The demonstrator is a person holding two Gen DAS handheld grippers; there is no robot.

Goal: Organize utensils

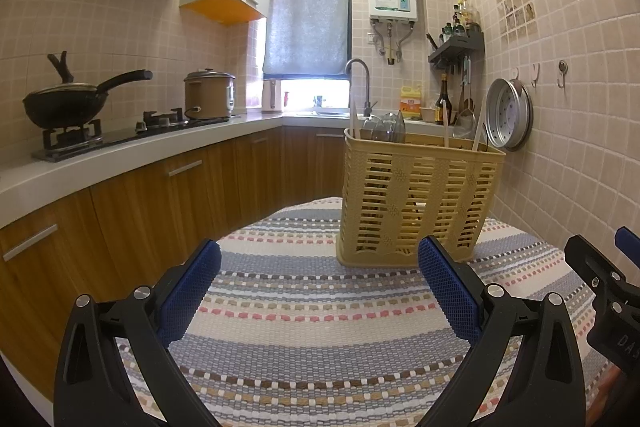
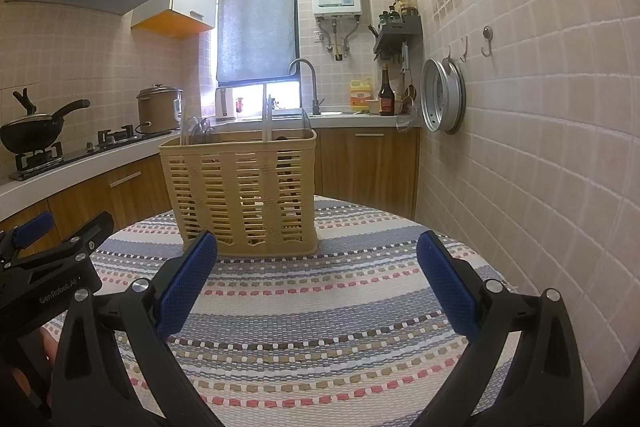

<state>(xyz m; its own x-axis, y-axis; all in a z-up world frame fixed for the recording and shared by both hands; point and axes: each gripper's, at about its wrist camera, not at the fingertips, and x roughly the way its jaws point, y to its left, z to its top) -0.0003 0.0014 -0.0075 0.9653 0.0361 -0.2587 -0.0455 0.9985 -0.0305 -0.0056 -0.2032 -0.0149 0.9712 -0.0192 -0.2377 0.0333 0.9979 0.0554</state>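
A tan slotted plastic utensil basket [image 1: 416, 203] stands upright on a round table with a striped woven cloth [image 1: 312, 339]; it also shows in the right wrist view [image 2: 244, 195]. White chopstick-like sticks [image 1: 445, 125] and clear spoon-like utensils [image 1: 386, 127] stick out of its top. My left gripper [image 1: 320, 263] is open and empty, low over the cloth in front of the basket. My right gripper [image 2: 318, 255] is open and empty, just right of the basket's base. Each gripper shows at the edge of the other's view.
A kitchen counter [image 1: 132, 155] with a black wok [image 1: 64, 105] on a gas hob and a rice cooker [image 1: 209, 93] runs along the left. A sink tap [image 1: 362, 83] stands at the back. A tiled wall [image 2: 540, 147] with a hung metal steamer tray [image 2: 442, 101] is close on the right.
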